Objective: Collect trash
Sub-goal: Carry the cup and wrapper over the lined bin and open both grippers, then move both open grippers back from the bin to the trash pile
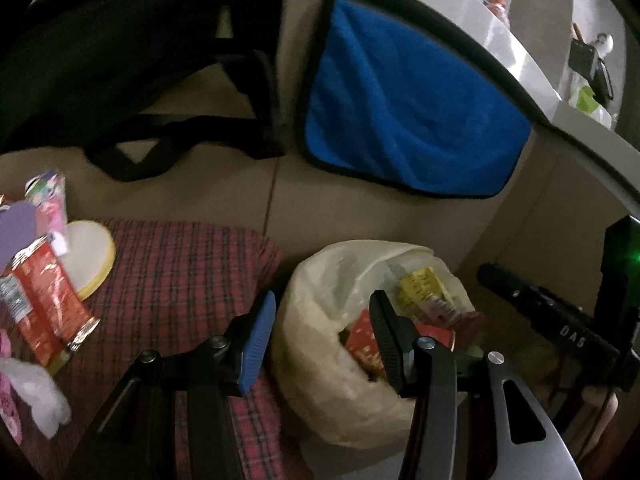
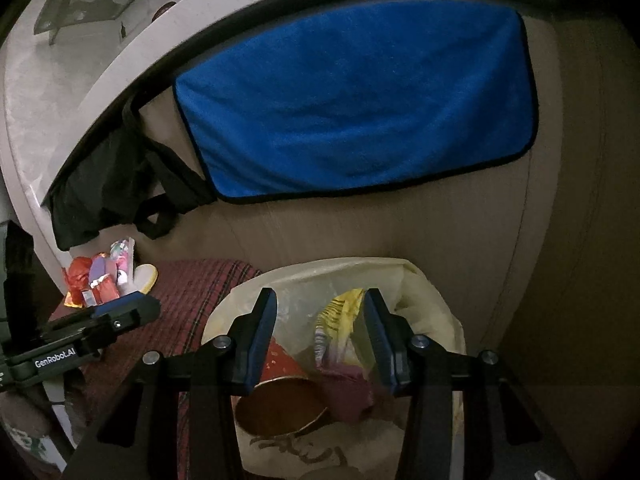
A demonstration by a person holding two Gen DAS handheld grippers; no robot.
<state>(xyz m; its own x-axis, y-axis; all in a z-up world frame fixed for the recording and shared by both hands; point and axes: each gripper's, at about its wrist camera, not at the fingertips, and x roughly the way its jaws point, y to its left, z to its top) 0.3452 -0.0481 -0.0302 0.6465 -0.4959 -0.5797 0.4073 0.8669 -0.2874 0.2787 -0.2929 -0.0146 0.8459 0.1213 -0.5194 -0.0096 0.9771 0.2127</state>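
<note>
A pale plastic trash bag (image 1: 320,384) stands open on the floor, with a yellow wrapper (image 1: 420,284) and red packaging inside. My left gripper (image 1: 320,336) is open. Its blue pad hangs over the plaid cloth (image 1: 180,280) and its other finger over the bag's mouth, gripping nothing. In the right wrist view the bag (image 2: 432,312) holds a red paper cup (image 2: 280,404), a striped yellow wrapper (image 2: 340,312) and a maroon scrap. My right gripper (image 2: 322,336) is open just above the bag's mouth. Loose wrappers (image 1: 44,300) lie at the cloth's left end.
A blue towel (image 2: 352,108) and a black bag with straps (image 1: 160,120) hang from the white counter edge against a beige cabinet front. A white disc with a yellow rim (image 1: 88,256) lies by the wrappers. The other gripper shows at each view's side.
</note>
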